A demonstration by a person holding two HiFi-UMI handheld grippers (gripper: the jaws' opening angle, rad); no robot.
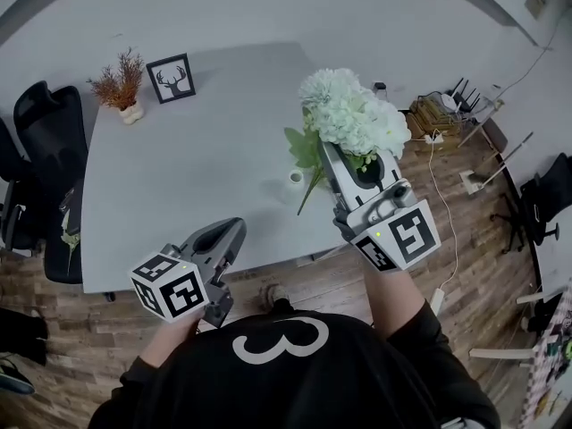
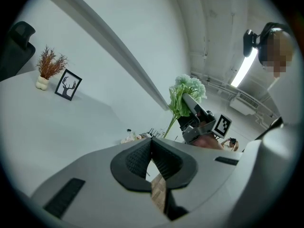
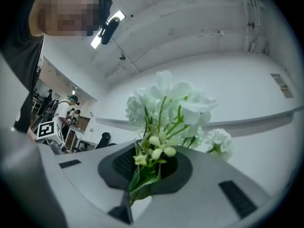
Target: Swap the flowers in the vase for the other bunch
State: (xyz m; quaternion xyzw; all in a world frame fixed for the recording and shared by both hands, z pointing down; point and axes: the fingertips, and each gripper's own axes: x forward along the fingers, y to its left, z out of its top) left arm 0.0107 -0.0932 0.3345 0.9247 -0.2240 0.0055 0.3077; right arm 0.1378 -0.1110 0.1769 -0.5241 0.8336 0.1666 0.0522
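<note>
My right gripper (image 1: 329, 155) is shut on the green stems of a bunch of white flowers (image 1: 353, 114), held up over the right part of the grey table (image 1: 179, 186). In the right gripper view the stems (image 3: 149, 167) sit pinched between the dark pads, with the blooms (image 3: 168, 101) above them. One stem end hangs down beside a small white vase (image 1: 296, 178) on the table. My left gripper (image 1: 235, 232) hovers near the table's front edge, jaws together and nothing in them (image 2: 153, 158). The left gripper view shows the held bunch (image 2: 186, 91) ahead.
A dried reddish-brown sprig in a small white pot (image 1: 122, 83) and a framed deer picture (image 1: 171, 78) stand at the table's far left corner. Black office chairs (image 1: 40, 119) are at the left. Cables and boxes (image 1: 438, 114) lie on the wooden floor at the right.
</note>
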